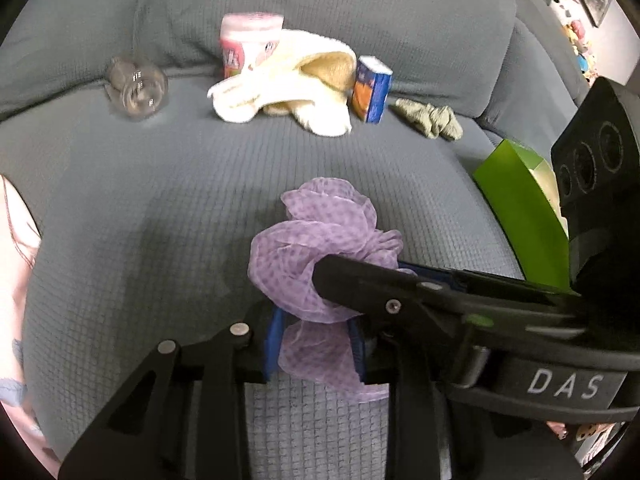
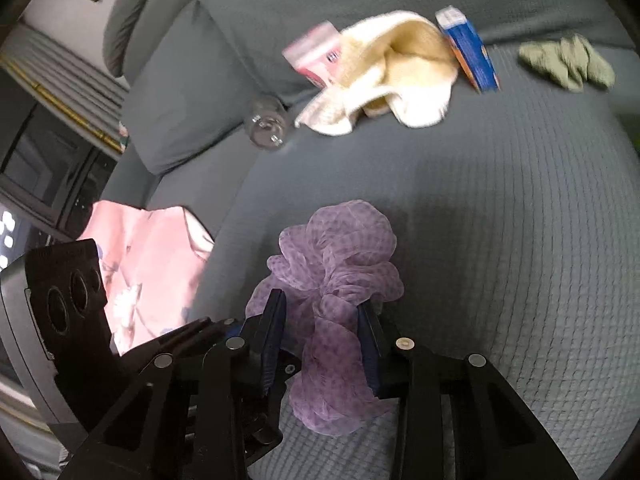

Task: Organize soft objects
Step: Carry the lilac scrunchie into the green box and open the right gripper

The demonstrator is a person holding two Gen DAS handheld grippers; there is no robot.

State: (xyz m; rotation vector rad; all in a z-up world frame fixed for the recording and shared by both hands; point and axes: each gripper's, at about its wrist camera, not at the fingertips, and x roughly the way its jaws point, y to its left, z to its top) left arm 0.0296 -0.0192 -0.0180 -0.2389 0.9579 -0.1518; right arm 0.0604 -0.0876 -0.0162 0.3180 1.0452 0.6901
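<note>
Grey sofa fabric (image 1: 160, 208) with a small square pattern is filling both views, and the seat cushion is carrying all the objects. Near the front of the seat a purple scrunchie (image 1: 320, 240) of thin dotted cloth is lying, and both grippers are holding it at the same time. The left gripper (image 1: 316, 344) is pressing its blue pads on the lower fold of the scrunchie, so its fingers are clamped on the cloth. The right gripper (image 2: 322, 344) is reaching in from the side, and in its own view its two blue pads are also squeezing the scrunchie's gathered middle between them.

Along the back of the seat, well apart from the scrunchie, a clear glass jar (image 1: 136, 84) is lying on its side. Beside it a pink tub (image 1: 250, 42) is standing, and a cream towel (image 1: 288, 84) is leaning against it in a loose heap. A blue carton (image 1: 372, 88) is touching the towel, and a green cloth (image 1: 430, 118) is lying near the carton. A green box (image 1: 520, 208) is showing at the right edge of the left view. A pink floral cloth (image 2: 152, 264) is resting on the seat's other end.
</note>
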